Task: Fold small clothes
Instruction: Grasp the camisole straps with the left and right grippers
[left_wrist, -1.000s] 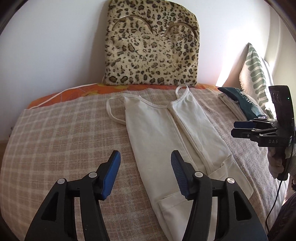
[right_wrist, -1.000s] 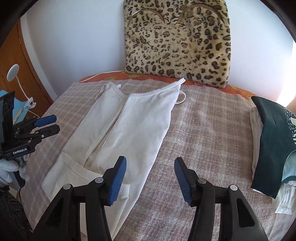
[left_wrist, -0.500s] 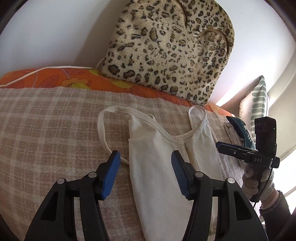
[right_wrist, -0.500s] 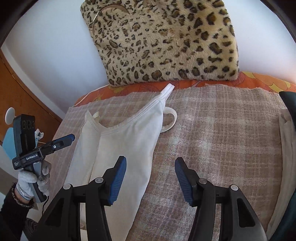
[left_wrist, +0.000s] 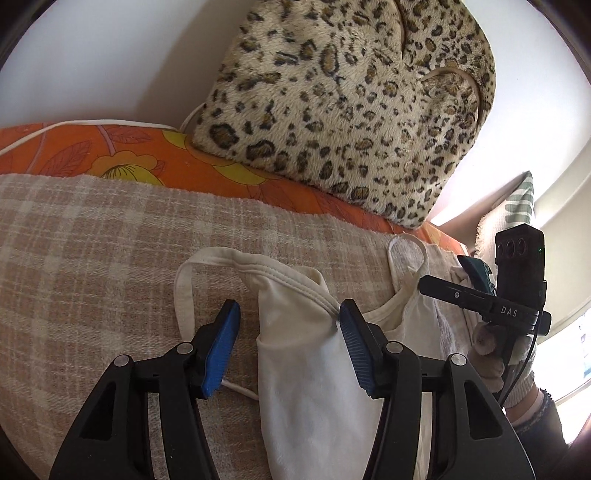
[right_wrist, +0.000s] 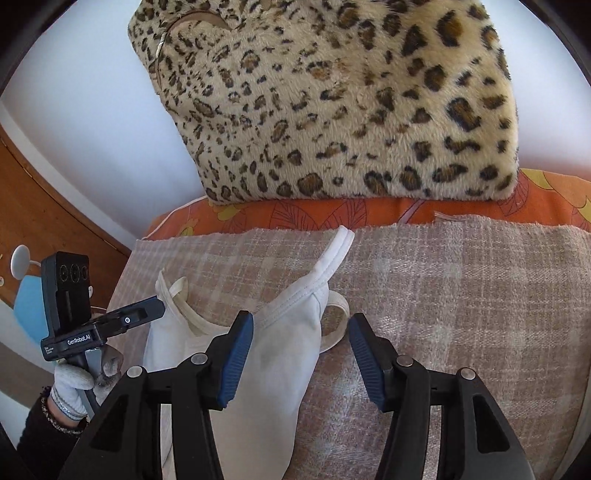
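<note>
Blue ribbed pads line both tools. The left gripper (left_wrist: 288, 343) stands wide open and holds nothing; the near shoulder corner of the cream camisole (left_wrist: 306, 369) lies between its jaws, whether touching the pads cannot be told. The right gripper (right_wrist: 301, 354) is likewise spread wide and empty-handed, with the garment's other shoulder corner between its jaws, nearer the left pad.

The camisole lies on the beige checked blanket (right_wrist: 443, 295), folded lengthwise (sides turned inward). In the left wrist view one strap (left_wrist: 184, 291) loops out at 10 o'clock from the gripper. In the right wrist view another strap (right_wrist: 338, 325) curls at 1 o'clock.

Beyond, at 12 o'clock, an orange floral sheet (left_wrist: 110, 155) shows past the blanket's edge, and a leopard-print cushion (right_wrist: 332, 103) leans against the white wall (left_wrist: 92, 55).
</note>
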